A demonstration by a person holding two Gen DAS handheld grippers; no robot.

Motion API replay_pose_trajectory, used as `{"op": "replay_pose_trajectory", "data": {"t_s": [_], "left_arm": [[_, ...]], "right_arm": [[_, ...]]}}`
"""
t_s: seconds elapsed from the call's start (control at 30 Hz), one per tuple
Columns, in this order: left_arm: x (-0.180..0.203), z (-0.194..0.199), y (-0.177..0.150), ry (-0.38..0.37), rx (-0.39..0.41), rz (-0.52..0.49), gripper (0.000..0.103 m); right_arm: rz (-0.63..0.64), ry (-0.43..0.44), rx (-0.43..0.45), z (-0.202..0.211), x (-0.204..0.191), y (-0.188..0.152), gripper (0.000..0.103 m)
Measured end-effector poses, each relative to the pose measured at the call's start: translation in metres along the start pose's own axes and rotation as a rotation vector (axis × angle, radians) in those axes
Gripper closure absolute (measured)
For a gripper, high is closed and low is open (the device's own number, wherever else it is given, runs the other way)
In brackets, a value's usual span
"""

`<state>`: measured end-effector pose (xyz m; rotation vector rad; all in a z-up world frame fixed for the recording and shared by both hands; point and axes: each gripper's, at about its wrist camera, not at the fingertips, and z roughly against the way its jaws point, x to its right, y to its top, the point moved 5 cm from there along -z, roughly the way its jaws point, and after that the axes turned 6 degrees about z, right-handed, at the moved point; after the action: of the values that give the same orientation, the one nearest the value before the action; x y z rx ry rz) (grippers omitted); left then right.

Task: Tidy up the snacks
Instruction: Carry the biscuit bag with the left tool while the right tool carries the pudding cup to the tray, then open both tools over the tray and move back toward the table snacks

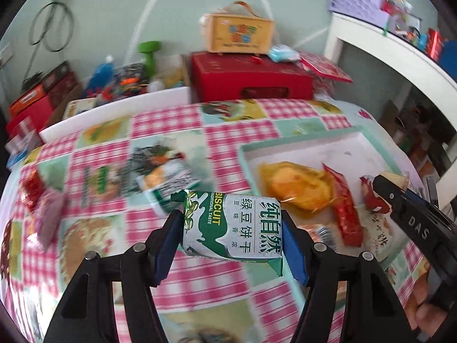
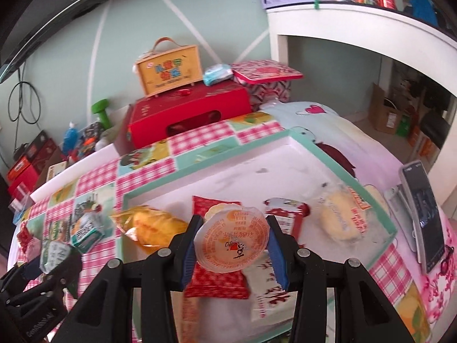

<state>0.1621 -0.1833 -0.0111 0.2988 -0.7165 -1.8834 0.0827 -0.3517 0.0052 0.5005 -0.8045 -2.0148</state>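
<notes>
Left hand-held gripper (image 1: 232, 228): clamped on a green biscuit packet (image 1: 232, 227) — held above the checked counter (image 1: 160, 131).
Right hand-held gripper (image 2: 232, 241): pinching a jelly cup (image 2: 232, 240) — over the snack-filled tray (image 2: 328, 148).

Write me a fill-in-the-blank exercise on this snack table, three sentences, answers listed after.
1. The left gripper is shut on a green and white ____ packet.
2. The right gripper holds a round jelly cup above the ____-rimmed tray.
3. The yellow carry box stands on a ____ box.

Answers: biscuit; green; red
</notes>
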Motion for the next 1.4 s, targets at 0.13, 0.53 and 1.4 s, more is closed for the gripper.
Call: {"op": "replay_pose_trajectory", "data": {"t_s": [0.13,0.53,1.4], "left_arm": [[0.024,-0.024,0.002,-0.030,-0.058,-0.029,0.036],[0.070,-0.050,0.012,-0.067,-0.084,-0.102,0.036],[0.025,-0.027,0.011,-0.011,-0.088,0.036,0.014]], "right_arm": [[-0.008,-0.006,-0.004,-0.005,0.009,-0.001,0.056],[-0.078,-0.018,-0.028,-0.016,0.039,-0.003,0.056],[-0.018,-0.047,-0.089,-0.029,0.031,-0.005,0.020]]}}
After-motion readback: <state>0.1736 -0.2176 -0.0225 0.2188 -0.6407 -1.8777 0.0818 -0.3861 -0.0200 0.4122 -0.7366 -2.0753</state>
